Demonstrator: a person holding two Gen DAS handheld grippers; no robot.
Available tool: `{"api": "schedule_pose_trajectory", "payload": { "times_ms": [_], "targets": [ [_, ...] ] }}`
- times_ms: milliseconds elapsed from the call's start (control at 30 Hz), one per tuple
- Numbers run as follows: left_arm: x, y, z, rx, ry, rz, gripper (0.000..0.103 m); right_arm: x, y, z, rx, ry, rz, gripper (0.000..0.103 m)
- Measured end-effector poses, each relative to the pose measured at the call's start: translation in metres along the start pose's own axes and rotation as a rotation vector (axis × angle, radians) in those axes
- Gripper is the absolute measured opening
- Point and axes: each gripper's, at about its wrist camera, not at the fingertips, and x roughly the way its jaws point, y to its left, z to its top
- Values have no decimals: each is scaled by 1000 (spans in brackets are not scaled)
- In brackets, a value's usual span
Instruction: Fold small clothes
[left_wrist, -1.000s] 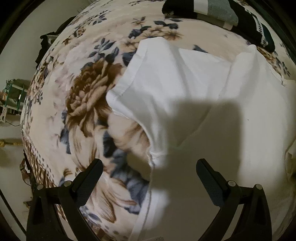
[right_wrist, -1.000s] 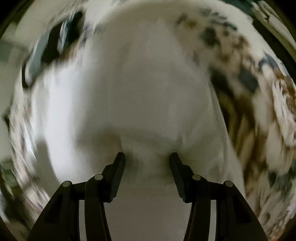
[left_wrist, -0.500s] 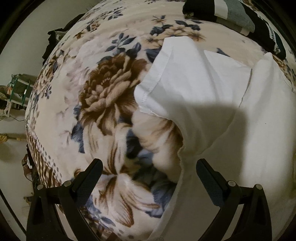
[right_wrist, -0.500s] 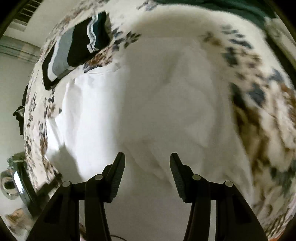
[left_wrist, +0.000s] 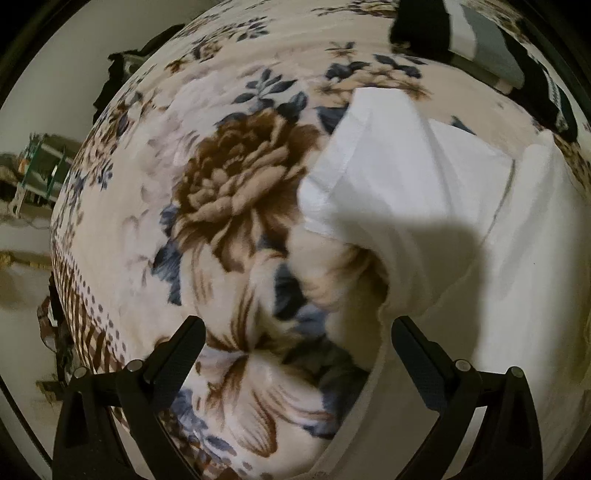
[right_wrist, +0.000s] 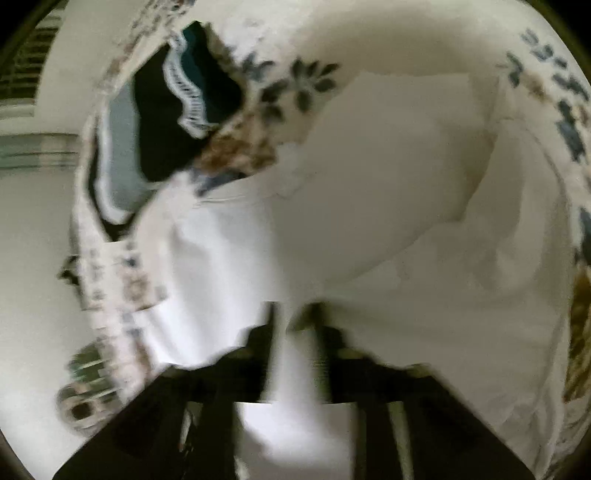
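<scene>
A white T-shirt (left_wrist: 461, 206) lies on a floral blanket (left_wrist: 229, 206). In the left wrist view its sleeve (left_wrist: 369, 155) points up left and its side hem runs down between my fingers. My left gripper (left_wrist: 295, 332) is open and empty, hovering over the blanket at the shirt's left edge. In the blurred right wrist view my right gripper (right_wrist: 295, 314) has its jaws nearly together on a fold of the white T-shirt (right_wrist: 388, 206), which bunches up in front of it.
A folded black, grey and white garment (left_wrist: 491, 51) lies at the far edge of the blanket; it also shows in the right wrist view (right_wrist: 166, 122). The blanket's left edge drops to the floor, with a green rack (left_wrist: 40, 166) beyond.
My right gripper's jaws have closed from a wide gap onto the shirt fabric, and the view has swung. My left gripper has shifted left, off the shirt body and over the blanket.
</scene>
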Motion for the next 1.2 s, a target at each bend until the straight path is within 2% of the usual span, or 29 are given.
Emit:
{"api": "schedule_pose_trajectory", "payload": {
  "times_ms": [33, 67, 133, 200, 267, 333, 400, 433, 500, 567, 633, 667, 733, 767, 800, 833, 867, 900, 1000, 1100, 1200],
  "targets": [
    [1, 4, 0, -12, 5, -2, 103, -10, -2, -3, 8, -6, 51, 52],
    [2, 10, 0, -27, 14, -6, 103, -22, -5, -8, 3, -26, 76, 54],
    [5, 23, -1, -61, 29, -11, 103, -40, -13, -22, -19, -65, 36, 54],
    [8, 33, -1, -88, 41, -13, 103, -49, -30, -40, -28, -85, -43, 54],
    [15, 44, -2, -122, 61, -21, 103, -42, -52, -53, -26, -46, -92, 54],
    [22, 55, -2, -167, 89, -57, 103, -16, -69, -71, -29, 48, -144, 54],
    [32, 66, -2, -235, 130, -147, 103, -1, -78, -89, -27, 128, -116, 54],
    [37, 71, -2, -274, 151, -201, 103, 0, -77, -99, -36, 136, -90, 54],
    [47, 79, 0, -382, 186, -354, 103, -5, -76, -109, -48, 116, -72, 54],
    [54, 81, 4, -472, 192, -474, 103, -17, -82, -115, -19, 66, -81, 54],
    [59, 77, 13, -530, 184, -561, 103, -24, -91, -119, 16, 36, -97, 54],
    [61, 73, 20, -551, 171, -602, 102, -28, -96, -121, 36, 21, -113, 54],
    [64, 66, 33, -571, 142, -622, 98, -34, -107, -123, 66, 5, -121, 54],
    [67, 61, 39, -574, 123, -616, 85, -38, -112, -123, 77, 0, -122, 54],
    [68, 57, 45, -570, 110, -610, 57, -42, -115, -124, 81, -6, -127, 54],
    [71, 53, 51, -559, 101, -604, 41, -45, -118, -125, 79, -12, -136, 54],
    [73, 48, 59, -541, 92, -597, 14, -48, -120, -125, 74, -20, -147, 54],
    [71, 44, 61, -527, 76, -593, 7, -46, -121, -126, 70, -27, -157, 54],
    [48, 34, 71, -440, -37, -565, 5, -56, -129, -127, 76, -53, -165, 54],
    [10, 6, 74, -252, -163, -528, 5, -62, -137, -129, 92, -73, -167, 54],
    [-29, -41, 57, -22, -251, -532, 5, -64, -140, -131, 112, -83, -166, 54]
  ]
}}
